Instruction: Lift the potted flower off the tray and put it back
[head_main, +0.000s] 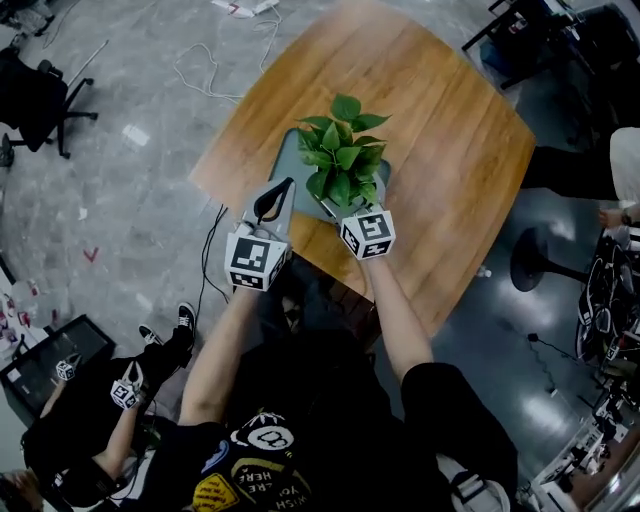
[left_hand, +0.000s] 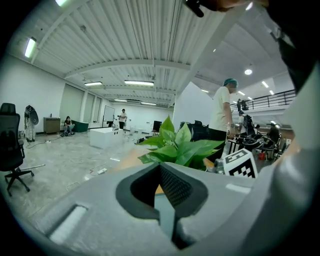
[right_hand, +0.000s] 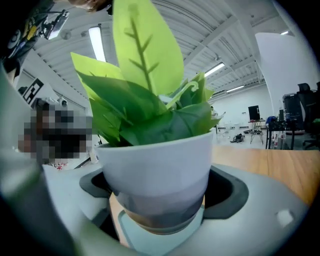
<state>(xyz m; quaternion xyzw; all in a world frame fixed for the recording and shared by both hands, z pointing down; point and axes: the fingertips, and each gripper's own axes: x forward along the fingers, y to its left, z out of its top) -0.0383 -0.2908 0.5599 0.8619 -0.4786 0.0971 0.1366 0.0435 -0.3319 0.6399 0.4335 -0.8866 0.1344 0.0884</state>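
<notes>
**Forearms, two grippers, one pot, one tray**

Two bare forearms (head_main: 222, 352) reach up from a black printed top. Each holds one grey plastic gripper, and each gripper carries one marker cube (head_main: 257, 260) printed in black-and-white squares.

The left gripper (head_main: 280, 192) points toward 1 o'clock. Its jaws are pressed together on the thin near edge of the tray (head_main: 290, 162), and its own view shows a pale strip of that rim caught between the mesh-textured dark pads.

The right gripper (head_main: 345, 207) points toward 11 o'clock. Its jaws are closed around the lower wall of the pot (right_hand: 160, 172), with one dark pad at each side.

There is one potted flower (head_main: 343, 150), a smooth, round white pot that tapers downward. A cluster of glossy, pointed green leaves (right_hand: 145, 65) with visible veins fills it. It sits over the tray's 4 o'clock part, and I cannot tell whether its base touches the tray.

The single tray is matte grey-green and rectangular with rounded corners. It lies near the 7 o'clock edge of one wooden counter (head_main: 455, 150), which shows a warm grain and rounded corners.

Below is a grey, marbled floor (head_main: 130, 190). On it are a loose white cable (head_main: 205, 80) at 11 o'clock and one black office chair (head_main: 35, 100) at 10 o'clock.
</notes>
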